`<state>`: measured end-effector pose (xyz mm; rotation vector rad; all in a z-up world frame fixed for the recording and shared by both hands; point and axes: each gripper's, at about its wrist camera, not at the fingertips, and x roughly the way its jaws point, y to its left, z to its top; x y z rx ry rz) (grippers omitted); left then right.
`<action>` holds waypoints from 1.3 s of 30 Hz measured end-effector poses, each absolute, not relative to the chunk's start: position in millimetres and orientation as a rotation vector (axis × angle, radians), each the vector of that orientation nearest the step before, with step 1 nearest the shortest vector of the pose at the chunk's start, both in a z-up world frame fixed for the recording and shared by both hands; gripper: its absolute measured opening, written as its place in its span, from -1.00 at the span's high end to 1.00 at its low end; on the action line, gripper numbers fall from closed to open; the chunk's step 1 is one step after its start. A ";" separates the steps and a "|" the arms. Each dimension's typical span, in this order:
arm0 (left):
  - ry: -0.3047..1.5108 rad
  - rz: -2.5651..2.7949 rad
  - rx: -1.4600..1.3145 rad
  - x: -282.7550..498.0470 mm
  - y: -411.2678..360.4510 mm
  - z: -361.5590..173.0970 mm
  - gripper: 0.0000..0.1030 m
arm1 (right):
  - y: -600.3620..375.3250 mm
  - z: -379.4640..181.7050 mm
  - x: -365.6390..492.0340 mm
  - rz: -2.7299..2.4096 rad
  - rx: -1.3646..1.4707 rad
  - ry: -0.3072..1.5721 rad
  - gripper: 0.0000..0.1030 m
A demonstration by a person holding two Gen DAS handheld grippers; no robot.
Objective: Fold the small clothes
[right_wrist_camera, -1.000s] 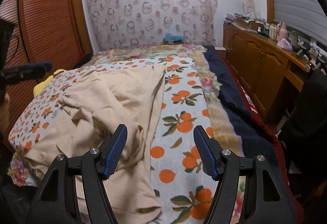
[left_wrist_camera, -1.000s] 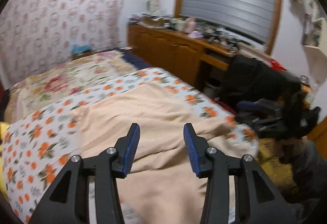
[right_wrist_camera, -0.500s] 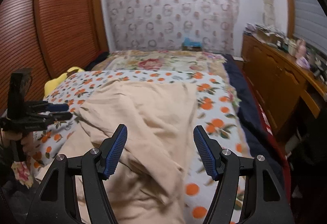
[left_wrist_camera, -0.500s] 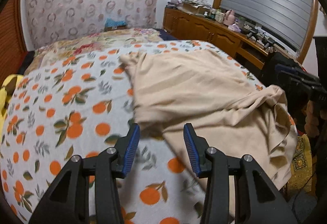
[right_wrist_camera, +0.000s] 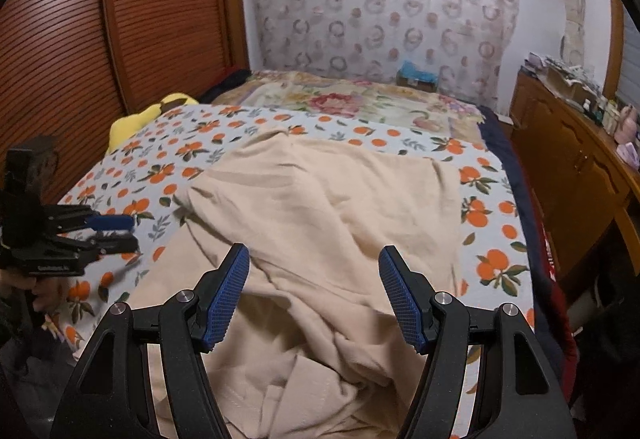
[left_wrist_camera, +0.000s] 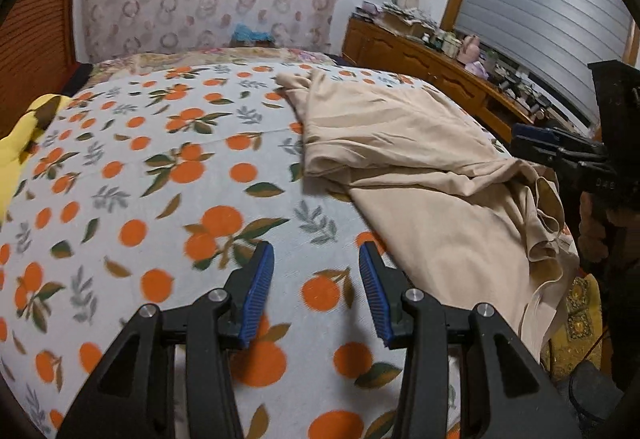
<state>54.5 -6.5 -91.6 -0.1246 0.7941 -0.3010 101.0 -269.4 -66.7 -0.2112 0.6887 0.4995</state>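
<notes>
Beige, soft and crumpled, a knit garment [right_wrist_camera: 320, 223] is spread across a white blanket printed with oranges and green leaves [left_wrist_camera: 132, 199] on a bed. In the right wrist view it fills the middle of the blanket, with heavy folds bunched toward the near edge and a flatter panel reaching toward the far side. In the left wrist view the same garment [left_wrist_camera: 420, 167] is seen on the right half of the blanket, its near end hanging over the bed's edge.

A left gripper with black arms and blue ribbed pads [left_wrist_camera: 316, 271] is held above bare orange-print blanket, just beside the garment's edge; its jaws are parted, and nothing is gripped between them. From the right wrist view this gripper [right_wrist_camera: 120, 231] is seen at the left margin, held in a hand [right_wrist_camera: 36, 291], over the blanket and apart from the cloth.

A right gripper of the same make [right_wrist_camera: 314, 271] is poised over the bunched folds of the garment with its jaws spread wider; the fabric is seen between and below the pads, but no pinch on it is shown. In the left wrist view it [left_wrist_camera: 536, 137] appears at the right edge, near the garment's gathered corner.

A yellow plush toy [right_wrist_camera: 140, 117] is lodged at the blanket's far left beside a reddish slatted wardrobe door [right_wrist_camera: 120, 19]. A wooden sideboard [right_wrist_camera: 568, 167] stands along the right.
</notes>
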 end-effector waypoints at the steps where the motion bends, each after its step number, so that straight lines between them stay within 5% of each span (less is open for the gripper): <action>1: 0.787 -0.290 -0.128 52.6 -3.8 -91.0 0.16 | -267.2 -67.0 101.0 0.505 -0.218 0.692 -0.34; 30: 0.720 -0.163 -0.096 49.2 22.9 -77.4 0.16 | -134.7 -103.2 160.2 0.741 -0.409 0.865 -0.33; 39: 0.712 -0.162 -0.097 47.6 24.4 -75.1 0.16 | -121.9 -118.6 164.0 0.733 -0.484 0.886 -0.10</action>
